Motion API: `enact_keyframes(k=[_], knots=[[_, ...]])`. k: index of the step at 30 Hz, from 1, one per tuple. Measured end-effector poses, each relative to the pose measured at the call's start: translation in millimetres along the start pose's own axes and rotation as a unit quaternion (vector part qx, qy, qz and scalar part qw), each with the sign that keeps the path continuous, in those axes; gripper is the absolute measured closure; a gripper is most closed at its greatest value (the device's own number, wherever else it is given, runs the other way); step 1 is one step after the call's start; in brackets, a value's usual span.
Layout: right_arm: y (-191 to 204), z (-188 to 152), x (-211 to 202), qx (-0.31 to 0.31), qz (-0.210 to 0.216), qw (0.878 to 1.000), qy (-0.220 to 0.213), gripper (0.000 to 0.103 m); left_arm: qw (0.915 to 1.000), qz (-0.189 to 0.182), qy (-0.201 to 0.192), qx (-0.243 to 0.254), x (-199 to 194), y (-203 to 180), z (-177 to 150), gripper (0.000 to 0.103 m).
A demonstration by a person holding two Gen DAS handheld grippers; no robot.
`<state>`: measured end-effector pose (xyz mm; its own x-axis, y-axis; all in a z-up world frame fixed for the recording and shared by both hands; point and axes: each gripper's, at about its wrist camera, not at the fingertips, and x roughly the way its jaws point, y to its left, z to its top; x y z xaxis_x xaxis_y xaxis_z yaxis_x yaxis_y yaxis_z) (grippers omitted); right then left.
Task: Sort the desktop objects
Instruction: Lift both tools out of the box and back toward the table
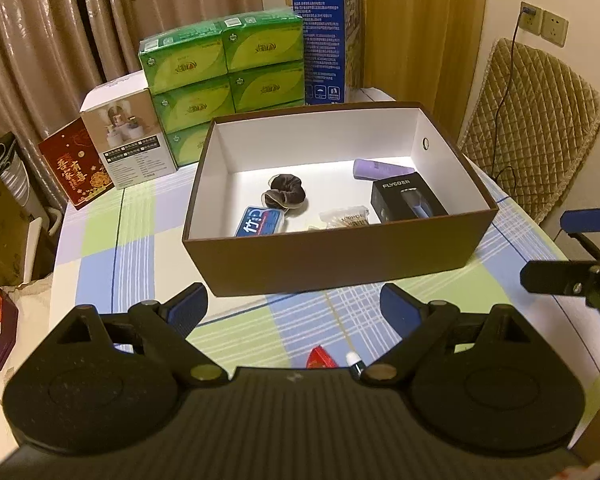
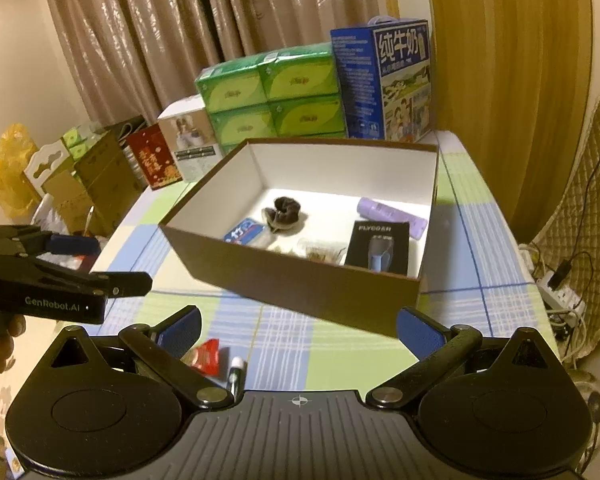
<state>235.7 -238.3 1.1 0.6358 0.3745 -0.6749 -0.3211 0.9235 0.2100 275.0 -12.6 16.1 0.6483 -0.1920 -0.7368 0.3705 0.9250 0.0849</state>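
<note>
Five items already lie inside the brown storage box (image 1: 340,256): a dark scrunchie (image 1: 286,196), a blue-labelled packet (image 1: 260,222), a clear packet of small sticks (image 1: 346,218), a black FLYCO carton (image 1: 406,202) and a lilac tube (image 1: 380,169). The tube rests against the far right corner, the carton just beside it; the scrunchie sits mid-floor, touching the blue packet.

Two items remain outside, on the checked worktop (image 1: 100,248), near the front wall of the box: a red sachet (image 2: 208,356) and a small white-capped tube (image 2: 235,372). They lie just beside each other. In the left wrist view both are partly hidden by the tool body; contact between them cannot be confirmed.

Left tongs (image 1: 294,308): spread wide, nothing between the pads, held above the worktop short of the box. Right tongs (image 2: 298,330): likewise spread and empty, with the two loose items near the left pad.

Assessment: sorting appears well advanced, most of the visible desktop objects being boxed. The sachet and capped tube look to be what is left. Stacked green tissue packs (image 1: 224,76) and a blue milk carton (image 2: 384,80) stand behind the box; whether they count toward the task cannot be judged.
</note>
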Motion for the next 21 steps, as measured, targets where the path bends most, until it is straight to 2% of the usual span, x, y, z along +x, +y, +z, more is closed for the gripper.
enact_keyframes(k=[21], knots=[[6.9, -37.3, -2.5, -0.024, 0.017, 0.999, 0.037, 0.002, 0.9993, 0.010, 0.034, -0.015, -13.5, -18.4, -39.3, 0.012]])
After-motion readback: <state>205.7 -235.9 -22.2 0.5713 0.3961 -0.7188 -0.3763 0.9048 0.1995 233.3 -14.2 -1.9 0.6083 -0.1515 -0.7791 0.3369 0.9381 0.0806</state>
